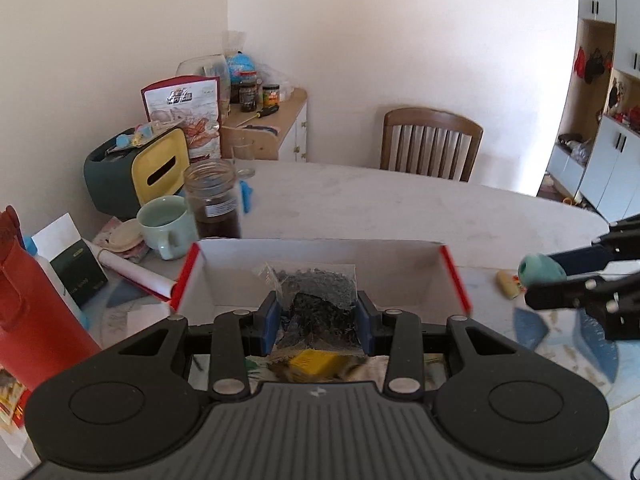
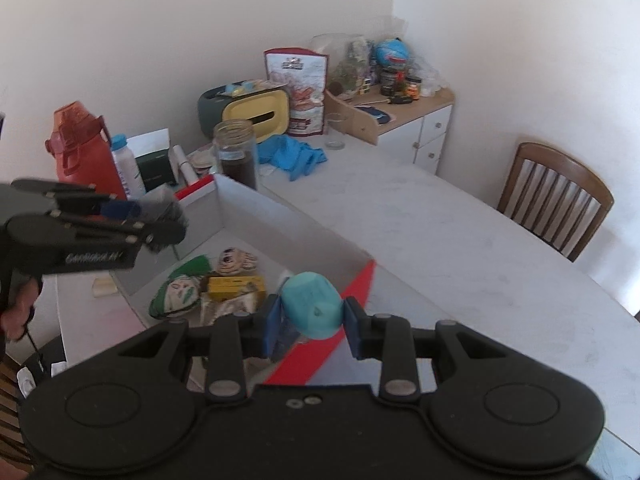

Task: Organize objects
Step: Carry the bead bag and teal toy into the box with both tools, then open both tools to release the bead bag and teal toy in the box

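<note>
A white cardboard box [image 1: 240, 272] with red edges lies open on the table. My left gripper [image 1: 318, 312] is shut on a clear plastic bag of dark dried bits [image 1: 316, 284], which hangs over the box's near side. From the right wrist view the left gripper [image 2: 176, 216] with the bag [image 2: 164, 210] hovers above the box's [image 2: 280, 216] left end. My right gripper [image 2: 312, 324] is shut on a teal cap-shaped object [image 2: 314, 308] over the box's right corner. The right gripper [image 1: 536, 280] shows at the right edge of the left wrist view. Inside the box lie a green packet [image 2: 180, 288], a yellow packet [image 2: 234, 286] and a round cartoon item [image 2: 236, 260].
Behind the box stand a brown jar [image 2: 236, 152], a pale green mug [image 1: 166, 224], a red bottle [image 2: 84, 148], a yellow-fronted tissue box [image 2: 256, 114] and blue gloves [image 2: 292, 154]. A wooden chair [image 2: 556, 196] and a small side cabinet [image 2: 420, 120] stand beyond the table [image 2: 460, 240].
</note>
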A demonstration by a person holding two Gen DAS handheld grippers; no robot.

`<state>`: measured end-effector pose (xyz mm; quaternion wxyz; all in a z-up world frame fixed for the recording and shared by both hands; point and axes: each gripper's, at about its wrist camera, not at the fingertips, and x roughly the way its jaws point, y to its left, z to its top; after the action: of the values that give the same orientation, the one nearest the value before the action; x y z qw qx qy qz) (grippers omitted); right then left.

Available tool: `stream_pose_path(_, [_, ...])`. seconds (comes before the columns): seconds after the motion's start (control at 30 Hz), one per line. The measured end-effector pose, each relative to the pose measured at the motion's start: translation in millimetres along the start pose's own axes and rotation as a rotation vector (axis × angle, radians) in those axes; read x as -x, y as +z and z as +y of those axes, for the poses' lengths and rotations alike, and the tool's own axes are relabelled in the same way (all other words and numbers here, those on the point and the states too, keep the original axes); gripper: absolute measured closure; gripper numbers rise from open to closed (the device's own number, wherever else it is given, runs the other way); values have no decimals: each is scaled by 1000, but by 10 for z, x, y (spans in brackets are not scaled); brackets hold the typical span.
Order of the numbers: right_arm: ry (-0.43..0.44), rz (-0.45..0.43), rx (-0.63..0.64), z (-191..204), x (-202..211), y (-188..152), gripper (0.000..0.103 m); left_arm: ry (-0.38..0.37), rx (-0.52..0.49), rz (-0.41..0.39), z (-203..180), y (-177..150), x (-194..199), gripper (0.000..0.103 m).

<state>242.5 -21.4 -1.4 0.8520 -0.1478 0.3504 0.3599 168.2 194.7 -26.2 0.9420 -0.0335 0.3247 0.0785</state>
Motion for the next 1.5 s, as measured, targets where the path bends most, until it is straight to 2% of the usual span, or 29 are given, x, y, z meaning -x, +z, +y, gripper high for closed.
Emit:
stream_pose_path(0.3, [24,22,44,316,-489,61,71,38,-17,71,296,15,-464,65])
stream_pose_path(0.6, [27,58,46,338,-1113,279,71,50,-49,147,376,-90,-882,65])
stream_pose_path(0.93, [38,155,42,353,-1792,417,71,50,-65,266,404,-101,-1260,65])
stream_pose_path(1.27, [30,233,127,469,-2057,443,71,38,-59,377,451,-109,-1496,65])
stream_pose_path(1.5, [36,259,122,457,-2114,425,70,29,-51,407,469,-113,-1541,65])
